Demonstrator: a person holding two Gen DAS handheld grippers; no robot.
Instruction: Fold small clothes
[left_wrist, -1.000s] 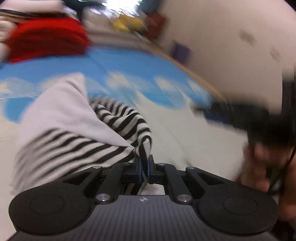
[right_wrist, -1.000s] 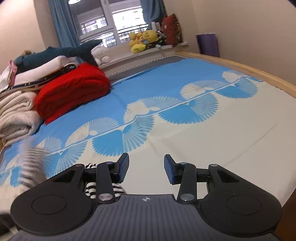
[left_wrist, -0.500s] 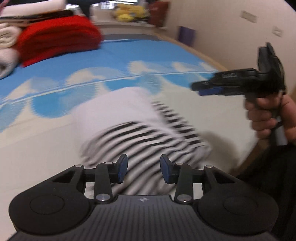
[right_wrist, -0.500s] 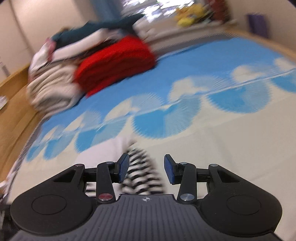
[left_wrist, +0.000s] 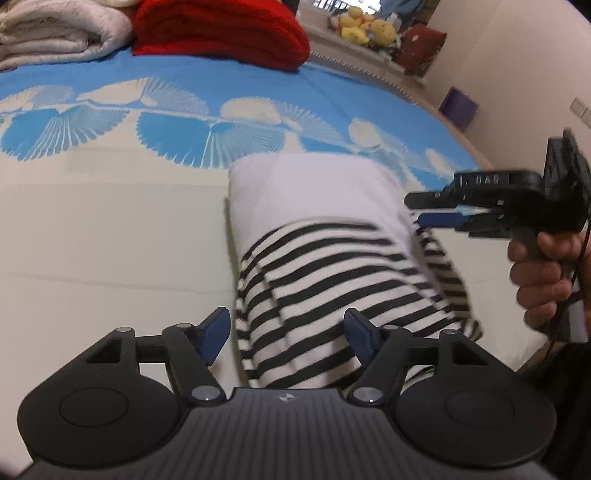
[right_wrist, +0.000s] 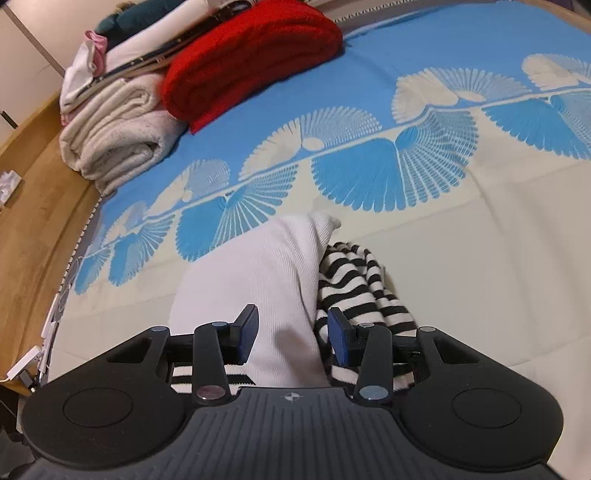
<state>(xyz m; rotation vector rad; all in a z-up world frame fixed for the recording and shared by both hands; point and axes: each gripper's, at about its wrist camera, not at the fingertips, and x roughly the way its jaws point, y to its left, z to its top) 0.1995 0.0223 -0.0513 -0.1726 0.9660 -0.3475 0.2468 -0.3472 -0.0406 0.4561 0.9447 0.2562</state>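
A small garment, white at one end and black-and-white striped at the other (left_wrist: 325, 251), lies folded on the bed; it also shows in the right wrist view (right_wrist: 273, 280). My left gripper (left_wrist: 288, 332) is open and empty, hovering just above its striped end. My right gripper (right_wrist: 291, 332) is open and empty over the white part; it also shows in the left wrist view (left_wrist: 439, 212) at the garment's right edge, held by a hand.
The bed has a blue and cream fan-pattern cover (right_wrist: 424, 155). A folded red blanket (right_wrist: 251, 59) and a stack of cream towels and clothes (right_wrist: 114, 133) lie at the far side. A wooden bed frame (right_wrist: 33, 206) runs along the left. Plush toys (left_wrist: 365, 29) sit on the sill.
My left gripper has let go of the striped garment and opened wide. The garment has dropped flat onto the bed. My right gripper has swung over it.
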